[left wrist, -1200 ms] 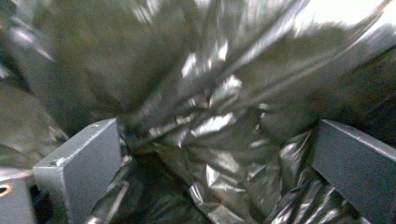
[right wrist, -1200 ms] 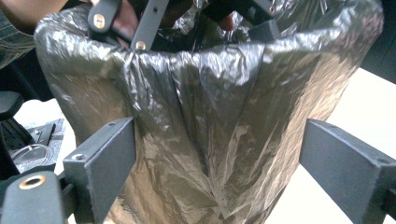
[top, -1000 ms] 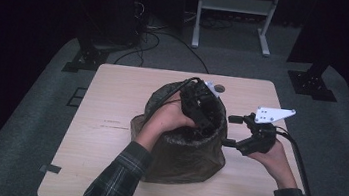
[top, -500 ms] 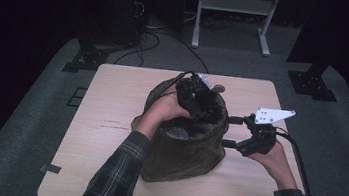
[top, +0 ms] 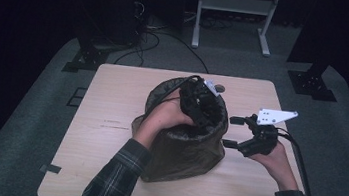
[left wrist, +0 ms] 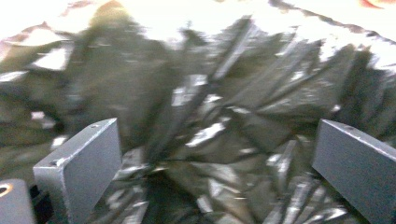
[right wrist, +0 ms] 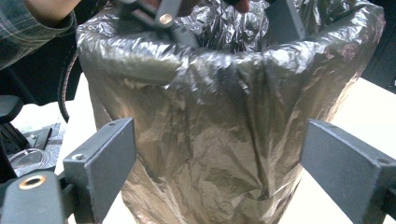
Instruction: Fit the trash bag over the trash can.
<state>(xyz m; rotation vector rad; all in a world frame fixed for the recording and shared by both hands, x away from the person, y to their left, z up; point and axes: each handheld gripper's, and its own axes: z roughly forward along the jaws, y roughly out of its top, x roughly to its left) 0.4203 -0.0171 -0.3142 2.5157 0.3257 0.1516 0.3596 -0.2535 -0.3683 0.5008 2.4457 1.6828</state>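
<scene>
We note a light wooden table (top: 107,135) on grey carpet (top: 35,111), the room beyond dark, with cables (top: 155,30) and a white stand (top: 234,4) at the back. A dark plastic bag (top: 181,147) stands upright at the table's middle. Our left gripper (left wrist: 219,172) is inside its mouth, jaws wide on nothing. Our right gripper (top: 232,132) sits just beside the bag toward the right edge, jaws wide and empty.

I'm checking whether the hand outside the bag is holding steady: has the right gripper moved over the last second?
No. The right gripper sits at the same spot beside the bag, judged against the table's right edge.
</scene>
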